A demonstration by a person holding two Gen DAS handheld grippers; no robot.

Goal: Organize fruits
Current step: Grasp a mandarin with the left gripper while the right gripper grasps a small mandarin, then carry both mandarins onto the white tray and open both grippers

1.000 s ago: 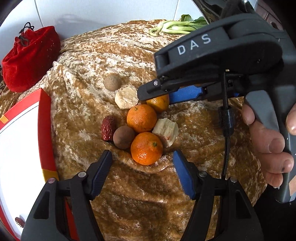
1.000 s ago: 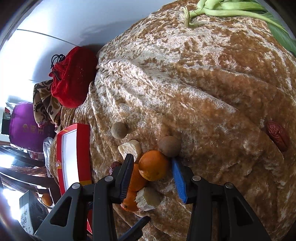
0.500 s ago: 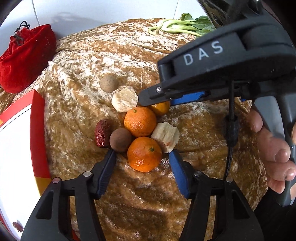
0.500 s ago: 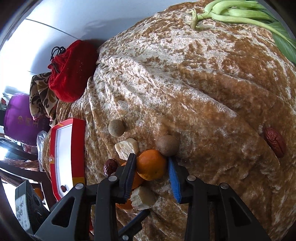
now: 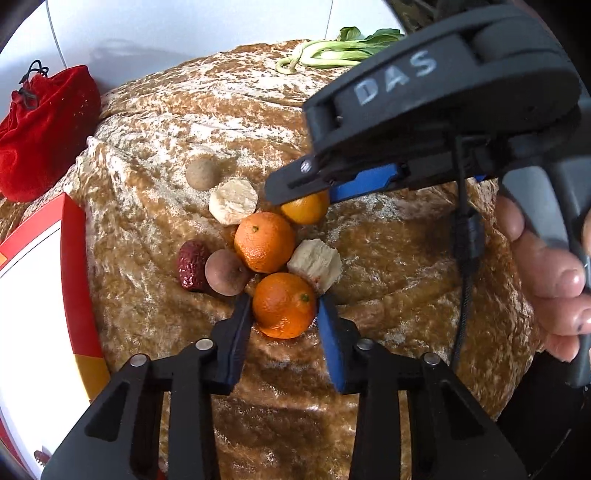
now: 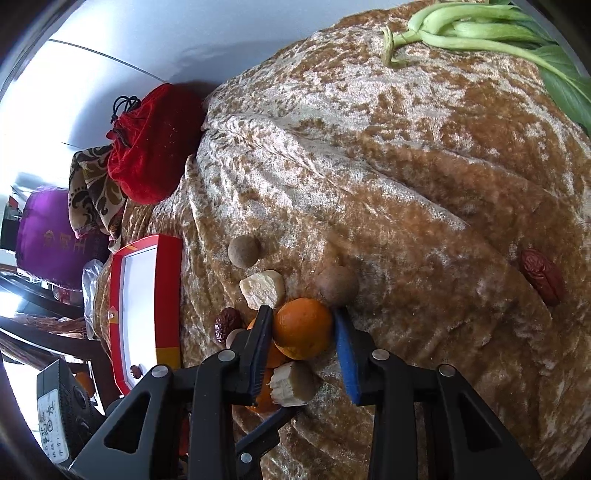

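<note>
Up close, the left wrist view shows the left gripper (image 5: 284, 314) narrowed around the nearest tangerine (image 5: 284, 305), both fingers against its sides on the brown velvet cloth (image 5: 388, 258). Just beyond lie a second tangerine (image 5: 264, 241), two pale chunks (image 5: 232, 201) (image 5: 314, 264), a brown round fruit (image 5: 225, 272) and a red date (image 5: 192, 264) beside it, all clustered and mostly touching. Only this view shows the right gripper (image 5: 306, 195) from the side, reaching over a third tangerine (image 5: 306, 209), and the person's right hand (image 5: 546, 288) on its handle.

From the right wrist view, the right gripper (image 6: 303, 328) is closed in on that far tangerine (image 6: 303, 328); the black finger touches it (whether the blue pad does, I cannot tell). This view alone shows a second date (image 6: 541, 276) well apart at right, another brown round fruit (image 6: 338, 285) just past the blue pad, the leafy greens (image 6: 480, 33) in full, and the red-rimmed tray (image 6: 170, 295) with a red pouch (image 6: 155, 147) behind it.
</note>
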